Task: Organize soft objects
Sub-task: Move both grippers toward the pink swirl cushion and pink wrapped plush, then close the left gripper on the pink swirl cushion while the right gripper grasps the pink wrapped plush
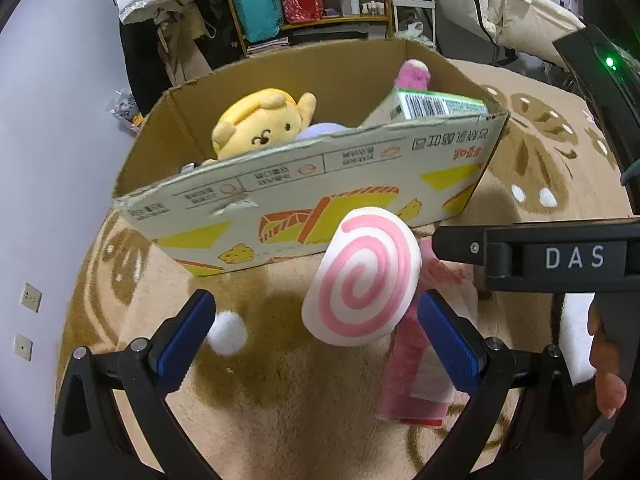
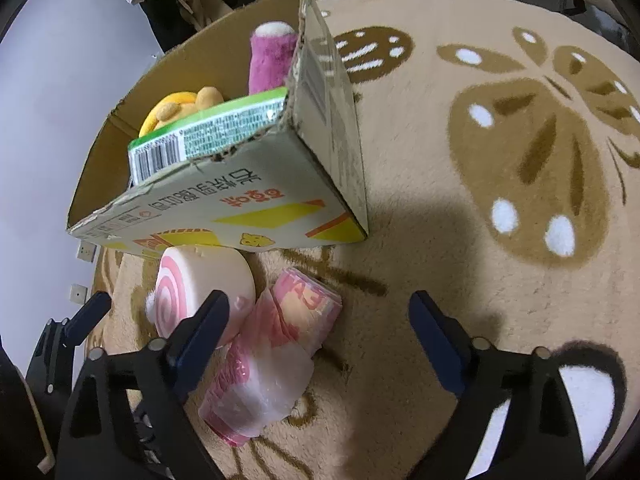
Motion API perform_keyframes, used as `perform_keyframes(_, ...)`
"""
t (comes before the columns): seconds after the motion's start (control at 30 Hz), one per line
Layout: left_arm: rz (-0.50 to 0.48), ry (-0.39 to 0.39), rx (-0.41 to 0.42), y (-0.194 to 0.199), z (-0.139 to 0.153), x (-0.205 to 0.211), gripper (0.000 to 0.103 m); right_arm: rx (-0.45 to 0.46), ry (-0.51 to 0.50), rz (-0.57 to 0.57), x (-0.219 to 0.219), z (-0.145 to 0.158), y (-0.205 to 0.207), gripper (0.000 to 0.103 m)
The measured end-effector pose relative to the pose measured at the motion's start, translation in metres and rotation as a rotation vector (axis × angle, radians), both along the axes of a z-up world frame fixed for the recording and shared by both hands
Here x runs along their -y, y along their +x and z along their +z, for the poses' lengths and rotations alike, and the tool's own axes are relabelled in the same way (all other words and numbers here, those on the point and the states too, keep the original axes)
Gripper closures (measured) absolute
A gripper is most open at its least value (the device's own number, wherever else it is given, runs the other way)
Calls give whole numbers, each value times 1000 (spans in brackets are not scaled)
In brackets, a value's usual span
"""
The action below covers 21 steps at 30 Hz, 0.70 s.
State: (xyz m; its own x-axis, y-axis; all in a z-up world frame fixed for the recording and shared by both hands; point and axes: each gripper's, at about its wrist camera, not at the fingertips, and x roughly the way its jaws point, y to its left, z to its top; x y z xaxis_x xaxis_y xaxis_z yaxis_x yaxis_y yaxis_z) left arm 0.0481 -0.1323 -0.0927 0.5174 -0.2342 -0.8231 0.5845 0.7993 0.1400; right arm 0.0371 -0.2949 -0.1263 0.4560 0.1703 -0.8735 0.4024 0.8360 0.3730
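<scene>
A round white cushion with a pink spiral leans on a pink plastic-wrapped pack on the rug, in front of a cardboard box. My left gripper is open, its fingers either side of the cushion and not touching it. In the right wrist view the cushion and the pack lie by the left finger of my right gripper, which is open and empty. The box holds a yellow plush, a purple plush and a green carton.
A tan rug with brown patterns covers the floor. A small white pom-pom lies on it by my left finger. Shelves with bags and a white chair stand behind the box. The right gripper's body crosses the left view.
</scene>
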Motion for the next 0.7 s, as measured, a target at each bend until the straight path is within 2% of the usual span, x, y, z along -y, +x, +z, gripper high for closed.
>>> perform_keyframes(0.07,-4,1,-11,2,-4,2,3,-8,7,6,-1,-3,3,12)
perform_keyframes(0.17,-9,8,-23,4,-10,6,3,-25,21,23,-4,-9,7,21)
perform_keyframes(0.33,8,26,-29,9,-19,7,3,-39,29,27,-6,-15,10,24)
perform_keyframes(0.5,22,-23,-76,18,-22,2,4,-39,55,10,1,-18,10,27)
perform_keyframes(0.63,3,-52,-109,20,-26,3,23,-42,55,14,5,-17,9,27)
perform_keyframes(0.7,-13,-70,-130,18,-28,5,35,-43,47,15,4,-17,10,32)
